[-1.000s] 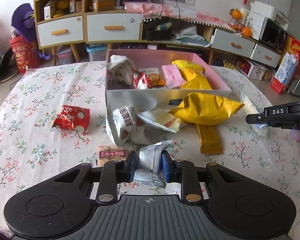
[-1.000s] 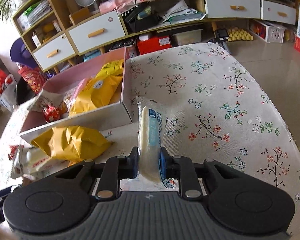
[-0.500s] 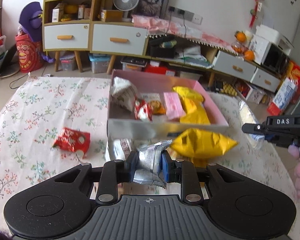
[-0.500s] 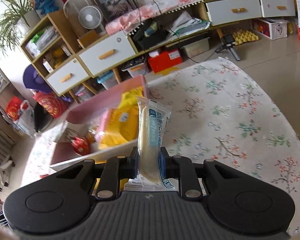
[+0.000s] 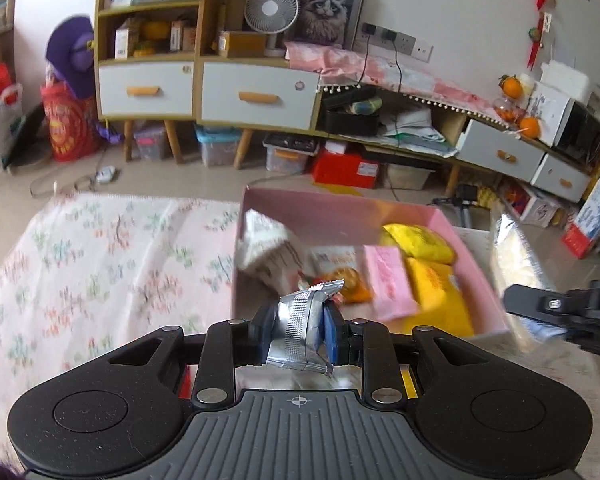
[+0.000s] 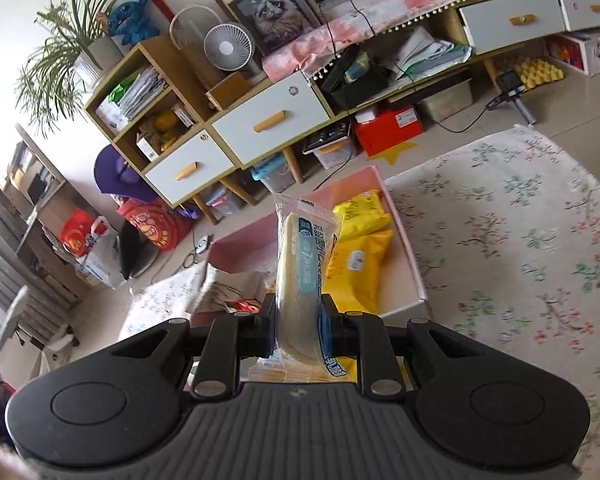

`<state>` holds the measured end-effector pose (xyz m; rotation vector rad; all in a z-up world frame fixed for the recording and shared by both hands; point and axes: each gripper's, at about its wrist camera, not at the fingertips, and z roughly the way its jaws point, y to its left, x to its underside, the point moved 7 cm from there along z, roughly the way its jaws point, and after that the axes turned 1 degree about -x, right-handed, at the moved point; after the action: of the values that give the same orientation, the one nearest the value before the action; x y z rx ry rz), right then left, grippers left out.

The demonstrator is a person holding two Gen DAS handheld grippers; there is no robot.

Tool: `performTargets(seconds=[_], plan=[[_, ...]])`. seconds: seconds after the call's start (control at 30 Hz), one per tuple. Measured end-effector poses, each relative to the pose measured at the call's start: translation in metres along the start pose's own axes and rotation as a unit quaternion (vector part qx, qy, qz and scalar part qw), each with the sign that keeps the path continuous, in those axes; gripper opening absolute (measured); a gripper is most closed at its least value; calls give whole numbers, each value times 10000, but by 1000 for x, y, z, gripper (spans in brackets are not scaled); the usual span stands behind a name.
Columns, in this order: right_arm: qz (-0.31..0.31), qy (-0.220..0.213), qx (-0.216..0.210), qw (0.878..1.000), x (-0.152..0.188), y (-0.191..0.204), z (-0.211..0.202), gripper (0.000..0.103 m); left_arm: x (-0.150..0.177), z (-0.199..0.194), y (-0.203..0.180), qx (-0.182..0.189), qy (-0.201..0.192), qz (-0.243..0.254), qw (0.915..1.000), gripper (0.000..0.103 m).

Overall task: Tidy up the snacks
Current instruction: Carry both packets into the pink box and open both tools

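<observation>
My left gripper [image 5: 300, 330] is shut on a silver foil snack packet [image 5: 302, 330], held above the near edge of the pink box [image 5: 340, 210]. The box holds yellow bags [image 5: 418, 242], a pink packet [image 5: 390, 280], a white bag [image 5: 268, 252] and an orange packet. My right gripper [image 6: 296, 326] is shut on a clear-wrapped bread roll with a blue label [image 6: 300, 268], held over the same pink box [image 6: 414, 272]. The right gripper and its roll [image 5: 514, 256] show at the right edge of the left wrist view.
The floral tablecloth [image 5: 100, 264] covers the table around the box. Beyond the table stand white-drawer cabinets [image 5: 204, 92], a fan, a cat picture and storage boxes on the floor. Open cloth [image 6: 520, 248] lies right of the box.
Both grippers have lifted with their snacks and moved toward and over the pink box. The loose packets on the cloth in front of the box have dropped out of the left wrist view.
</observation>
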<state>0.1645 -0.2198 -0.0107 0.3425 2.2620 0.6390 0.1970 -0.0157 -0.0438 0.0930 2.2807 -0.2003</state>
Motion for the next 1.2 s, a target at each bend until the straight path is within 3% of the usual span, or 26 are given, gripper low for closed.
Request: performTargets(seconds=[0.07, 0.23, 0.5, 0.83, 0.9, 0.97, 1.2], plan=[[99, -20, -101, 9999, -1, 2, 5, 19, -2, 12, 0, -161, -94, 178, 9997, 24], [335, 7, -233, 9992, 2, 9, 21, 19, 3, 28, -1, -51, -83, 105, 9999, 24], [-60, 51, -158, 9998, -5, 28, 49, 19, 9, 43, 6, -104, -32, -55, 9999, 24], [-127, 158, -117, 9997, 0, 34, 72, 20, 10, 49, 9, -101, -74, -92, 9999, 26], [-143, 147, -19, 9998, 1, 33, 71, 27, 10, 48, 9, -134, -91, -54, 9999, 40], [-109, 143, 29, 9998, -1, 33, 67, 47, 9, 44, 10, -79, -146, -67, 9998, 47], [-253, 34, 159, 9995, -2, 32, 45, 53, 11, 25, 1, 5, -199, 215, 9996, 66]])
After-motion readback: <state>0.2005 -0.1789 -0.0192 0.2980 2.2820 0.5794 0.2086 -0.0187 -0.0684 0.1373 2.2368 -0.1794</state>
